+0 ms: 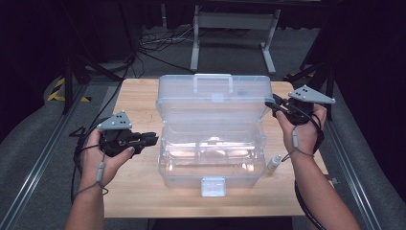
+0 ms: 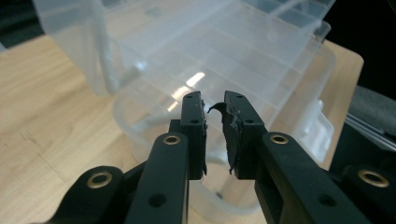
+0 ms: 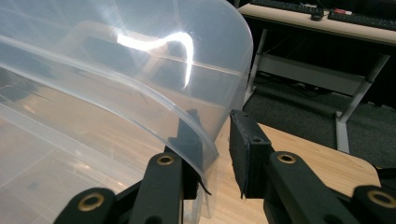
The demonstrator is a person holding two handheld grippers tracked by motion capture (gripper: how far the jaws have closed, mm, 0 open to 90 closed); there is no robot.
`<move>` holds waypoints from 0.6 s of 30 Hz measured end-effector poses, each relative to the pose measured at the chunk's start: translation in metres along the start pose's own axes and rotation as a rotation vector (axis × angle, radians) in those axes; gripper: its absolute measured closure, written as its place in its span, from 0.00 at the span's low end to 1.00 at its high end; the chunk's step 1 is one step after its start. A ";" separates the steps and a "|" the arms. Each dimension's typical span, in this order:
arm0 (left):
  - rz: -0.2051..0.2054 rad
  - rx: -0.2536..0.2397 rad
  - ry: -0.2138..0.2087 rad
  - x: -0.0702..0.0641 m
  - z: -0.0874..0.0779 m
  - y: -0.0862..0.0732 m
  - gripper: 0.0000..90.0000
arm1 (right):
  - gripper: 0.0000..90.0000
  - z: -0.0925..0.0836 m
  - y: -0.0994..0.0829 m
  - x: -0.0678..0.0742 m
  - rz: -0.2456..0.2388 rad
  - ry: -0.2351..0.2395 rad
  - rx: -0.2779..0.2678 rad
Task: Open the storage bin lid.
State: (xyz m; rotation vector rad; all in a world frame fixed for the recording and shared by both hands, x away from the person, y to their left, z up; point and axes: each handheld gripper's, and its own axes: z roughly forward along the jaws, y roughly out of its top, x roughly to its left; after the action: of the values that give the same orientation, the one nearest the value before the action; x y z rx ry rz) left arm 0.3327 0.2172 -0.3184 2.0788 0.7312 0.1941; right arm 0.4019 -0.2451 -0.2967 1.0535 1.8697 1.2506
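Wooden table [image 1: 139, 191] | one clear box [image 1: 210, 167] | left tongs [image 1: 154, 139] released | right tongs [image 1: 274, 106] straddling lid [image 1: 213, 98], unclenched

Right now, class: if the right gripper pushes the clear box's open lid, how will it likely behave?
The lid looks thin and glossy, so it probably flexes and slips between the right gripper jaws. Standing upright on the box, it likely swings at its hinge. The box looks light and may slide.

A: Left hand?
B: Left hand [image 1: 103, 155] at 8 o'clock, forearm in from 6, left gripper [image 1: 152, 139] pointing toward 3. Jaws slightly apart, nothing between them.

A: Right?
B: Right hand [image 1: 299, 132] at 3 o'clock, right gripper [image 1: 272, 104] aimed toward 9–10. Jaws apart; a thin clear edge sits between them, against one pad, other pad clear.
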 end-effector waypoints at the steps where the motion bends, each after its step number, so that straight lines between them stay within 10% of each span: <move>1: -0.001 0.012 -0.019 0.000 0.001 -0.002 0.87 | 0.83 0.001 0.001 -0.001 0.004 0.002 0.001; 18: -0.017 0.158 -0.089 -0.006 0.033 -0.039 0.95 | 0.83 0.007 0.006 -0.007 0.023 0.016 0.022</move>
State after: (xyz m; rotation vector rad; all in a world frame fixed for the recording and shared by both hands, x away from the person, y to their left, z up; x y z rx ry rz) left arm 0.3244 0.2072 -0.3685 2.2147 0.7294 0.0343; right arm 0.4121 -0.2467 -0.2928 1.0820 1.8920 1.2578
